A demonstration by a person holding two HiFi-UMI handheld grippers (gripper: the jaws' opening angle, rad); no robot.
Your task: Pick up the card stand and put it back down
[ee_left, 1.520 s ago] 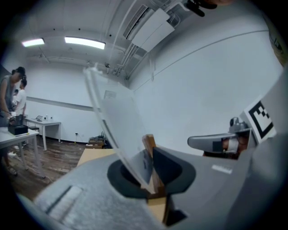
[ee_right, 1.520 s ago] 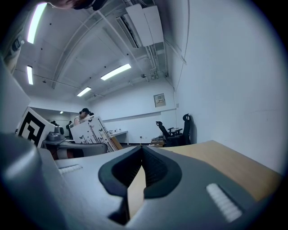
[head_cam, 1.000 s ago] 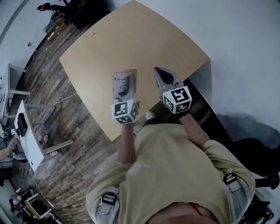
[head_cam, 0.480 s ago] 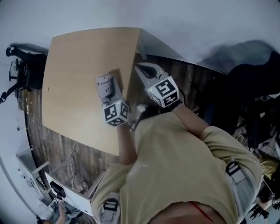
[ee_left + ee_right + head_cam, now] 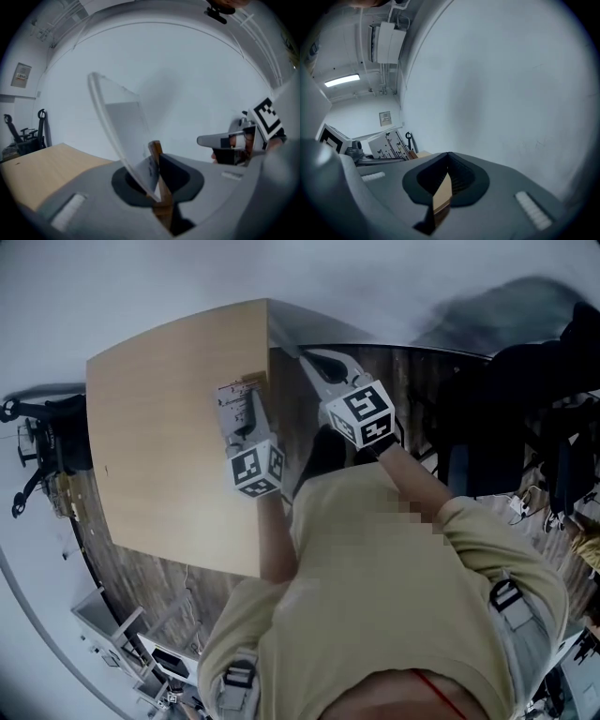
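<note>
Acrylic card stand [image 5: 121, 129] in left claw [image 5: 157, 157]

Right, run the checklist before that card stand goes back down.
1. Left claw clamped on the card stand: ok.
2. Card stand over the table: ok, though near its right edge in the head view.
3. Bare wood to land on: ok.
4. Stand level for landing: cannot tell; its clear panel leans in the left gripper view.
5. Right claw shut, empty and out of the way: ok; it sits past the table's edge.
</note>
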